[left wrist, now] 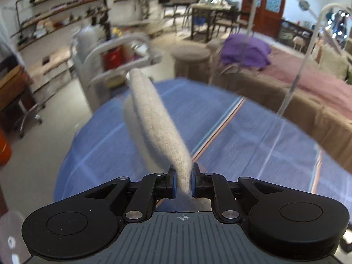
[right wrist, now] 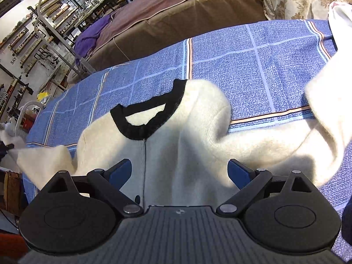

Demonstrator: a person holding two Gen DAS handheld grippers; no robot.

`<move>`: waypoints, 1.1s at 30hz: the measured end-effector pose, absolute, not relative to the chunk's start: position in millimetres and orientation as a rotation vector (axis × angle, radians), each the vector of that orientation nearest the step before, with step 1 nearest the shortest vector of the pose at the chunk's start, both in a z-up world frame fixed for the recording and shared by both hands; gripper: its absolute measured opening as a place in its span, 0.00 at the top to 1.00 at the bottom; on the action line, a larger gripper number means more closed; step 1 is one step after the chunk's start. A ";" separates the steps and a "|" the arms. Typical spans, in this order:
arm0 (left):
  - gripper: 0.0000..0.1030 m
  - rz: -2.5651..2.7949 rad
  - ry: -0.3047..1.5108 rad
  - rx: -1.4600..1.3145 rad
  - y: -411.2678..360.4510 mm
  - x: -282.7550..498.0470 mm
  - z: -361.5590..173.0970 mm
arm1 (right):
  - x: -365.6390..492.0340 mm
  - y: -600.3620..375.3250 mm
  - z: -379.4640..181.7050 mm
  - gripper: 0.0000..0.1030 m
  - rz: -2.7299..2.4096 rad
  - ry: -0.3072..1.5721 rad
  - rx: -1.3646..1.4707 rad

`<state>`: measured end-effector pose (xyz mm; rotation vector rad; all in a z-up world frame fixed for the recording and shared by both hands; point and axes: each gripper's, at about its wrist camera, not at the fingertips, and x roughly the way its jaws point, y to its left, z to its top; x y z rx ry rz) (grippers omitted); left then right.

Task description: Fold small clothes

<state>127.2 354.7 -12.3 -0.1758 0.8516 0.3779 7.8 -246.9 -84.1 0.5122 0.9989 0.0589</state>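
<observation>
Left fingers (left wrist: 174, 183) pinch the blurred, seemingly sweater (right wrist: 176, 154) sleeve; right fingers (right wrist: 120, 172) spread.

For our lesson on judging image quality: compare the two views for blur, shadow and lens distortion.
Left wrist view: the cream sleeve held in the left claw and the room behind are motion-blurred. Right wrist view: sharp; the open right claw casts a shadow on the cream sweater. Both views: fisheye bends the blue checked cloth edges.
</observation>
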 end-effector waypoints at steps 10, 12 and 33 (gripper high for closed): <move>0.00 0.560 1.100 -0.161 361.4 86.8 -112.9 | -14.1 -247.3 -82.8 0.06 0.054 1.022 0.506; 0.00 0.540 1.058 -0.157 351.8 76.6 -102.7 | -27.1 -256.6 -82.7 0.05 0.021 1.013 0.518; 0.00 -0.262 1.010 -0.044 48.2 61.9 -75.6 | 50.1 -334.6 -124.0 0.06 -0.445 1.090 -0.018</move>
